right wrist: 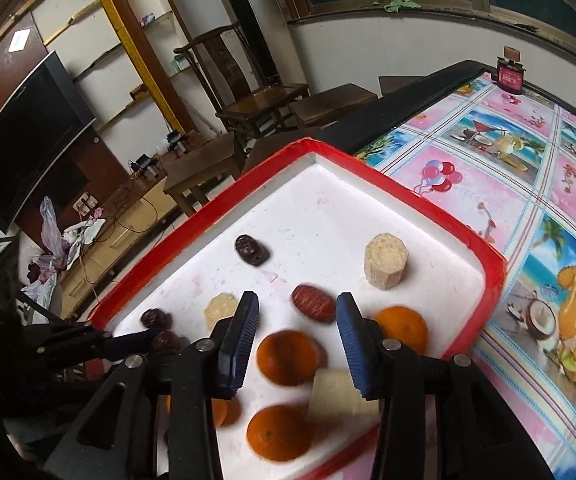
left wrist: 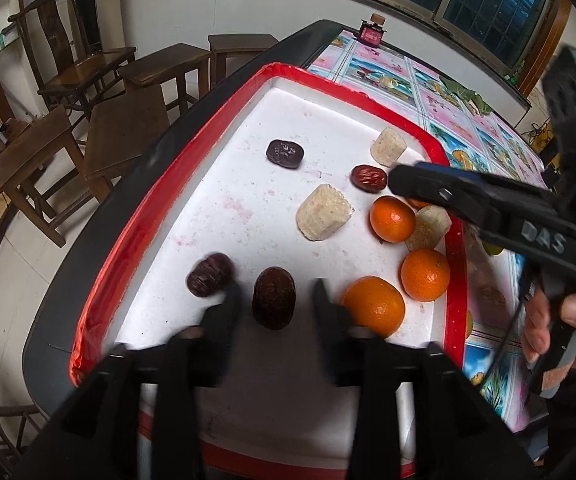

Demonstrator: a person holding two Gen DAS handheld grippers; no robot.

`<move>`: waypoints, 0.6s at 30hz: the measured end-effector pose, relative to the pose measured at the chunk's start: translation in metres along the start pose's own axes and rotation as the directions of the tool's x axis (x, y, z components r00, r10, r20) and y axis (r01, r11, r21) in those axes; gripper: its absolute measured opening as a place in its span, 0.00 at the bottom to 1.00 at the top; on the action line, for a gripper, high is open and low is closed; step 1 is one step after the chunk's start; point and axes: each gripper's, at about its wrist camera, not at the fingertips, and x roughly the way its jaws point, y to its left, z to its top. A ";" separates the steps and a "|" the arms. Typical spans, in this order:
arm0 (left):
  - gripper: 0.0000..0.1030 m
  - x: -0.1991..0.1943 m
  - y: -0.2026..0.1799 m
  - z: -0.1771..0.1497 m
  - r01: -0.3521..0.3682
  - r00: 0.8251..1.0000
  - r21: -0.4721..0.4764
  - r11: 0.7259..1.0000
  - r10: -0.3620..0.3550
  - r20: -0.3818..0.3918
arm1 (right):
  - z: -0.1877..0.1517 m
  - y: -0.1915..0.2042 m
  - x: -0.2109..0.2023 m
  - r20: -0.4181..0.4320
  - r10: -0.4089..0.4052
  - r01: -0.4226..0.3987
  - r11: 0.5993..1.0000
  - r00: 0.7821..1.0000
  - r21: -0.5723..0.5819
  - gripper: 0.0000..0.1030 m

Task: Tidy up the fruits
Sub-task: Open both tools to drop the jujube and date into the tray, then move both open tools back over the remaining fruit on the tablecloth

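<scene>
Fruit lies loose on the red-rimmed white tray (left wrist: 136,216): mandarins (left wrist: 374,306) lower right, dark dates (left wrist: 274,298) lower left, pale sugarcane blocks (left wrist: 324,212) between. Sorting appears mid-course. Left gripper (left wrist: 278,300) stands parted, one date between its fingers untouched; closing on it seems next. Right gripper (right wrist: 298,320), also parted and empty, hovers above a mandarin (right wrist: 288,358) and a reddish date (right wrist: 313,301).
</scene>
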 end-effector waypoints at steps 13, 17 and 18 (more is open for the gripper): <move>0.61 -0.024 -0.026 -0.009 0.021 0.998 0.036 0.999 -0.023 0.054 | -0.065 -0.020 -0.076 0.048 -0.004 0.002 0.998 0.999 0.057 0.61; 0.61 -0.028 -0.039 -0.011 0.041 0.997 0.058 0.997 -0.044 0.056 | -0.087 -0.031 -0.097 0.062 -0.018 0.013 0.997 0.998 0.080 0.61; 0.61 -0.029 -0.042 -0.011 0.047 0.997 0.062 0.997 -0.050 0.056 | -0.092 -0.034 -0.102 0.065 -0.022 0.017 0.996 0.998 0.088 0.61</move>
